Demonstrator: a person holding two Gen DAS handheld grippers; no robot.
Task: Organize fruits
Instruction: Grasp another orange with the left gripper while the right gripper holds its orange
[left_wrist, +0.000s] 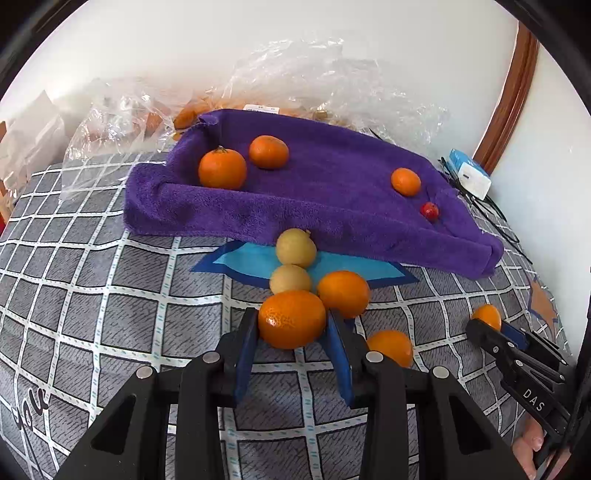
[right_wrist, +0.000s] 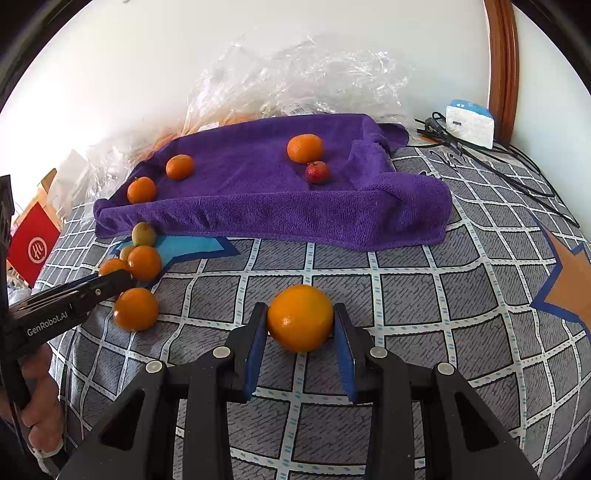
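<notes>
On the grey checked bedspread (left_wrist: 110, 295), the far left in the left wrist view holds pale boxes, washed out and cut by the lens edge, hard to identify. Next comes crumpled clear plastic wrap (left_wrist: 295, 74) along the white wall, with orange shapes behind it too blurred to name. The purple terry towel (left_wrist: 314, 177) lies in front, its near edge rolled up; on it sit three round orange mandarins, two at the left (left_wrist: 222, 168) (left_wrist: 268, 151), one at the right (left_wrist: 406, 181), beside a small red fruit (left_wrist: 429, 211). Just below the towel's edge, two yellowish round fruits (left_wrist: 295, 246) touch, the nearer one partly hidden behind the mandarin in the left gripper (left_wrist: 291, 325). Its blue pads press both sides of that orange mandarin (left_wrist: 291, 324); another mandarin (left_wrist: 343, 293) sits against it, and a further one (left_wrist: 389, 347) is half hidden behind the right finger. In the right wrist view, the right gripper (right_wrist: 300, 319) is clamped on a smooth orange fruit (right_wrist: 300, 317) resting on the bedspread, well apart from the towel. At far right, a white and blue box (right_wrist: 469, 125) with black cables
</notes>
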